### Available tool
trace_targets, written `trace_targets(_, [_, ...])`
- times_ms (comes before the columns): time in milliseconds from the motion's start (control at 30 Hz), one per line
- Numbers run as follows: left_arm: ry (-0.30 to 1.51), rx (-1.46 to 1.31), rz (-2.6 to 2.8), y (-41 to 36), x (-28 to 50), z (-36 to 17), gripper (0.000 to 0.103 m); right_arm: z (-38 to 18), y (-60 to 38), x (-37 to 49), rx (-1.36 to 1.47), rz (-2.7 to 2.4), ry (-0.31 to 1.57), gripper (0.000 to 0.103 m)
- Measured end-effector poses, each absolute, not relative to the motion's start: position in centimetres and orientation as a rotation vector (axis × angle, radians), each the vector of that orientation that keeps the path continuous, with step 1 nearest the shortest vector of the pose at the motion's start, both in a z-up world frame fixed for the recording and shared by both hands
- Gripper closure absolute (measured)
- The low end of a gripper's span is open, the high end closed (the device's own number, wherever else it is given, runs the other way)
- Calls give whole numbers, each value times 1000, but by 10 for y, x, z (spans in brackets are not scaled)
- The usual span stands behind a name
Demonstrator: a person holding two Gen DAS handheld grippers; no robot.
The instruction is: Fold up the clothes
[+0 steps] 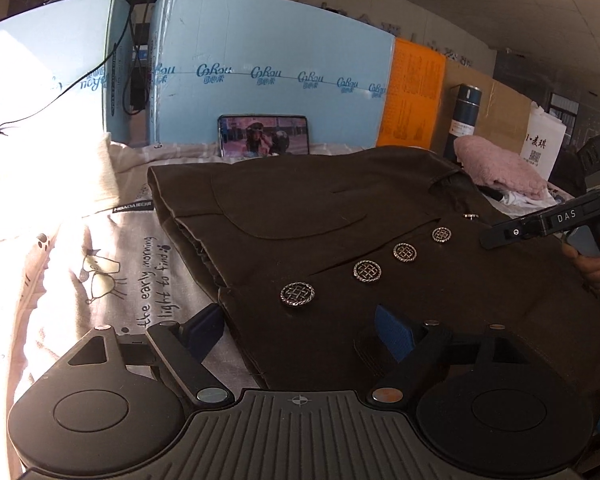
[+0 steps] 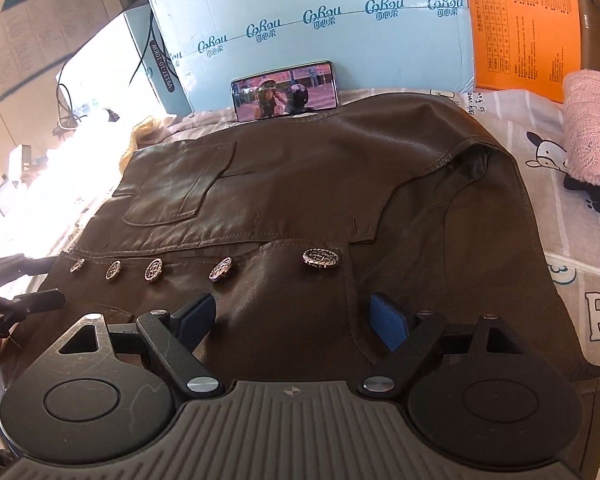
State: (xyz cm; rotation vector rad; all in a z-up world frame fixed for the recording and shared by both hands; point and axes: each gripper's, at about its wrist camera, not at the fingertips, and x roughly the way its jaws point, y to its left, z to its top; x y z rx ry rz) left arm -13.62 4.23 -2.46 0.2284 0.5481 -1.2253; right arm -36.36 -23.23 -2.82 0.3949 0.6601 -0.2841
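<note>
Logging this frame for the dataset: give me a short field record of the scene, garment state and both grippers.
garment: brown leather jacket, lying flat, front up
buttons: metal buttons in a row along the front edge
surface: printed bedsheet
left gripper: open, over the jacket's hem corner, holding nothing
right gripper: open, above the jacket near the buttons
background: phone propped against a blue box; pink towel beside the jacket
</note>
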Motion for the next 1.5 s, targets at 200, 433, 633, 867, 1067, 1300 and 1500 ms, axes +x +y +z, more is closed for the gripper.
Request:
trace_targets(200, [512, 242, -1204, 43, -147, -19, 18, -28, -229, -371, 422, -268, 631, 24])
trace_targets(433, [461, 227, -1209, 45, -157, -15, 19, -26, -225, -385, 430, -258, 548, 71])
trace_targets(633, [420, 217, -1186, 40, -157, -13, 19, -14, -216, -391, 342, -274, 458, 79])
trace_targets(867, [393, 221, -1085, 28, -143, -7, 18, 6, -255, -376, 381, -432, 400, 44])
trace_targets(1067, [329, 274, -1069, -13, -130, 4, 18, 22, -312, -350, 567, -502, 312, 43])
trace_targets(1300, [291, 411, -1173, -81, -126, 11, 18, -16, -373, -321, 781, -539, 324, 44])
trace_targets(1500, [330, 564, -1308, -160, -131, -13, 18, -43, -394, -325, 852, -500, 300, 44])
